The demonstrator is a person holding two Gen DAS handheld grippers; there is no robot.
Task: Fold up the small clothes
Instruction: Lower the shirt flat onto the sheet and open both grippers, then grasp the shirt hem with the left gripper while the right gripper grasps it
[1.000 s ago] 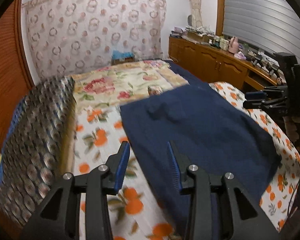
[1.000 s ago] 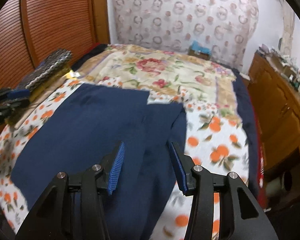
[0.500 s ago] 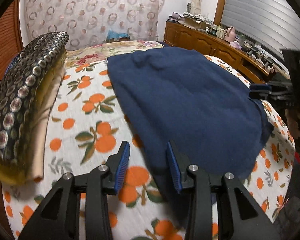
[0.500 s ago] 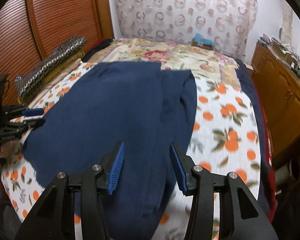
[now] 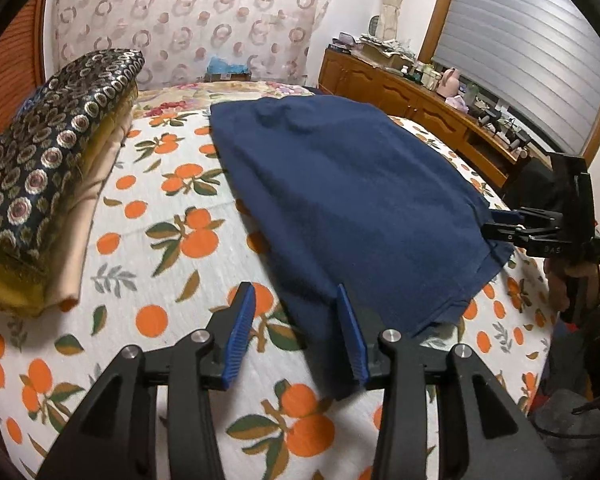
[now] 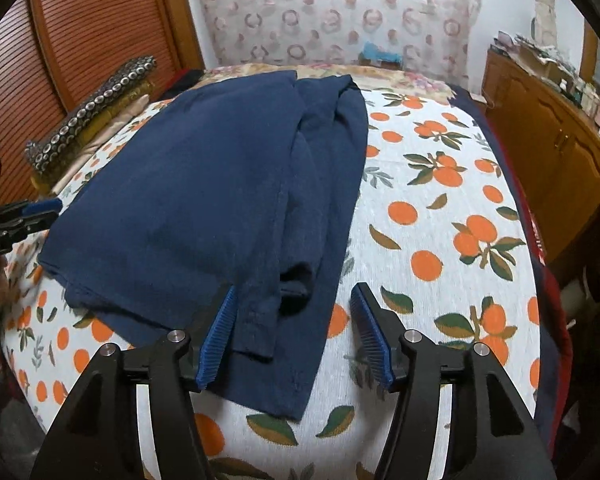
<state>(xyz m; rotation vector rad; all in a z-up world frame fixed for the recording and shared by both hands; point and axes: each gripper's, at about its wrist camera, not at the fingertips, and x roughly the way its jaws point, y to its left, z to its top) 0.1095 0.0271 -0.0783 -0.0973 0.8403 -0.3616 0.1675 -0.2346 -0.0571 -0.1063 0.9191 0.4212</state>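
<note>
A navy garment (image 5: 340, 192) lies spread on the orange-print bed sheet (image 5: 172, 240), one side folded over with a sleeve on top (image 6: 300, 276). My left gripper (image 5: 296, 332) hovers low over the garment's near left corner; its jaws are opening, with the cloth edge and sheet between them, untouched. My right gripper (image 6: 296, 332) hangs over the near right corner (image 6: 276, 360); its jaws are opening too, with cloth below and nothing pinched. Each gripper shows in the other's view: the right gripper (image 5: 512, 224) in a person's hand, and the left gripper (image 6: 20, 216).
A folded stack of patterned blankets (image 5: 52, 152) lies along the bed's left side. A wooden cabinet (image 6: 560, 152) with clutter on top runs along the right. A slatted wooden door (image 6: 80, 32) and a patterned curtain (image 5: 188, 20) stand behind the bed.
Both grippers have drawn back and sunk toward the garment's near hem, so the cloth now fills more of each view. The right jaws stand wider than before.
</note>
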